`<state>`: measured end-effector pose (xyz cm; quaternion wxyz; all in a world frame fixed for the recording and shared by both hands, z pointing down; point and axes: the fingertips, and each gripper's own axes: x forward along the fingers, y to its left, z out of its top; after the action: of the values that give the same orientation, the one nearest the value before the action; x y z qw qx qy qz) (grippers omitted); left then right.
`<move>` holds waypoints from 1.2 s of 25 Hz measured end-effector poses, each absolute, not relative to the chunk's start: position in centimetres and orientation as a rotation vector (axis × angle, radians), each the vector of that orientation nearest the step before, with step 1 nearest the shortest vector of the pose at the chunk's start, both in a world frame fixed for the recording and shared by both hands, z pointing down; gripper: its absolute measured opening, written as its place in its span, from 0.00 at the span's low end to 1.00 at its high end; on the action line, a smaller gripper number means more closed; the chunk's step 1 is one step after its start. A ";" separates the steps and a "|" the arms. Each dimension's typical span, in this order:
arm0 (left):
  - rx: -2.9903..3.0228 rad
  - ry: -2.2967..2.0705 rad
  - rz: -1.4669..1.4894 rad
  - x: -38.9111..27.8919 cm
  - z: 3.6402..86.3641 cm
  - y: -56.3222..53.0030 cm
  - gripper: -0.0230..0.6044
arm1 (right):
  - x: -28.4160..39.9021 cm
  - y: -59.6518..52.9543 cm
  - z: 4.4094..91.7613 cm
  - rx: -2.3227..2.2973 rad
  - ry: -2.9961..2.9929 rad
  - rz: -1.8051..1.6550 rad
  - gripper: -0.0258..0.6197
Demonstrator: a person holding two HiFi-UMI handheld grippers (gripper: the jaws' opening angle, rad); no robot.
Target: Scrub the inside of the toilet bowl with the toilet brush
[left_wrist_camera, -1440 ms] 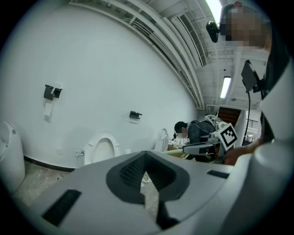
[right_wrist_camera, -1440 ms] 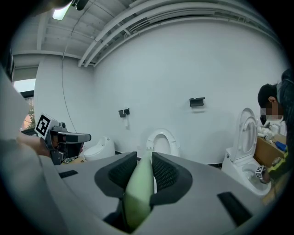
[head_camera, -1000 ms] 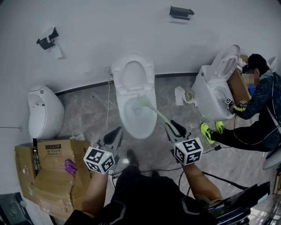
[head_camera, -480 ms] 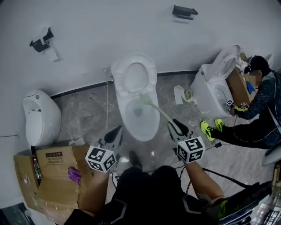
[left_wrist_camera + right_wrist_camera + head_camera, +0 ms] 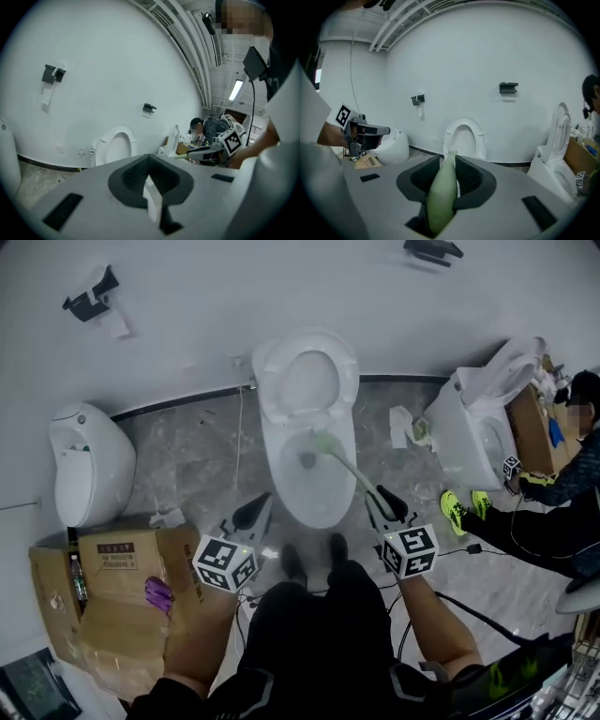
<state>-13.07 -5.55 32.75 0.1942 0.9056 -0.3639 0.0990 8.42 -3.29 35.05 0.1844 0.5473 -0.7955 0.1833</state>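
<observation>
The white toilet [image 5: 345, 486] stands at centre against the wall, its seat and lid [image 5: 307, 379] raised. My right gripper [image 5: 386, 506] is shut on the pale green toilet brush [image 5: 354, 476], whose head lies inside the bowl near the upper right side. In the right gripper view the brush handle [image 5: 443, 197] runs out between the pads of the right gripper [image 5: 447, 176] toward the toilet [image 5: 464, 138]. My left gripper [image 5: 253, 517] hovers left of the bowl's front, shut and holding nothing. The left gripper [image 5: 151, 183] faces the toilet [image 5: 115, 145].
A white floor fixture [image 5: 89, 474] stands at the left, with cardboard boxes [image 5: 117, 596] in front of it. At the right is a second toilet [image 5: 478, 432] with a person [image 5: 562, 493] crouched beside it. Cables [image 5: 469, 610] cross the floor. My shoes [image 5: 292, 563] are near the bowl's front.
I have stepped closer to the toilet and both grippers have come forward with me. The brush head has shifted a little to the right inside the bowl.
</observation>
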 end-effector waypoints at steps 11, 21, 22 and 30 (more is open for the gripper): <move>2.384 -1.102 0.361 -11.8 42.2 -8.2 0.05 | 8.9 -8.3 46.0 1.344 -2.235 0.507 0.21; 2.311 -1.110 0.411 -9.5 50.8 -10.4 0.05 | 9.0 -11.2 55.6 1.229 -2.167 0.506 0.21; 2.303 -1.110 0.415 -9.4 51.7 -10.7 0.05 | 9.0 -11.6 56.5 1.219 -2.162 0.501 0.21; 2.258 -1.101 0.446 -8.6 56.2 -12.6 0.05 | 8.2 -14.6 62.6 1.134 -2.136 0.462 0.21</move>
<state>-8.60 -12.61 56.20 0.2906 0.8468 -0.4130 0.1672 8.16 -14.62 62.63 0.3334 0.4341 -0.8180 0.1768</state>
